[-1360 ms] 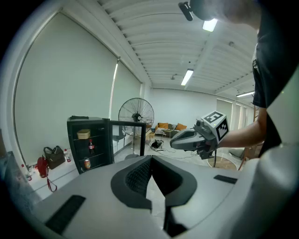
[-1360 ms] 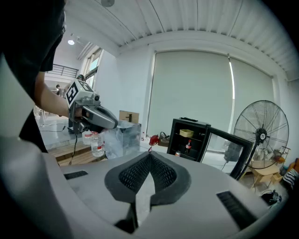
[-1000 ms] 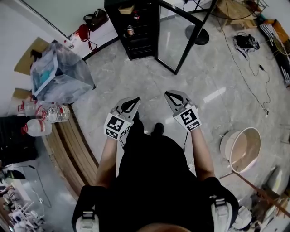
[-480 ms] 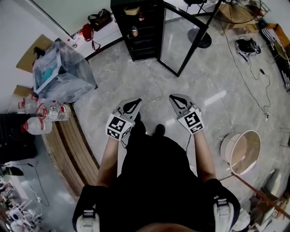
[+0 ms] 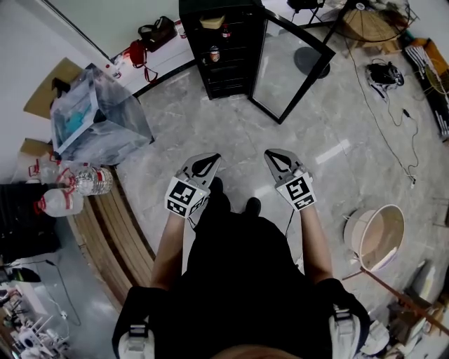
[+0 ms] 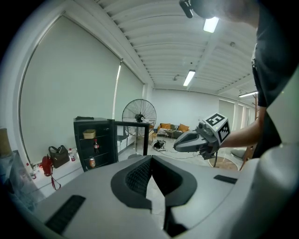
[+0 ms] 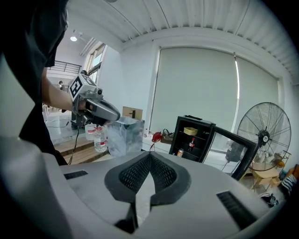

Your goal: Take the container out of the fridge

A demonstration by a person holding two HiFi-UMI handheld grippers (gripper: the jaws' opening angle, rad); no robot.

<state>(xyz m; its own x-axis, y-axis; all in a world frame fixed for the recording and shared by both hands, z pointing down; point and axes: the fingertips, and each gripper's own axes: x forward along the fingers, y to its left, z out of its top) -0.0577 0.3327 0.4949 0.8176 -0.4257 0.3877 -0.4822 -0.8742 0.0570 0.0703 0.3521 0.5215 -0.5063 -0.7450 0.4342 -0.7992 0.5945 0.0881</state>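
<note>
Left tool [image 5: 205, 163]: jaws pressed together, empty. Fridge [image 5: 223, 52]: well ahead of both tools, door [image 5: 291, 66] open. Container [image 5: 212, 22]: top shelf inside, small, details unclear. Right tool [image 5: 278, 161]: jaws pressed together, empty.

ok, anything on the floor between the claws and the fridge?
Nothing: the head view shows bare grey floor between left claw, right claw and the black fridge; its glass door hangs open at right.
</note>
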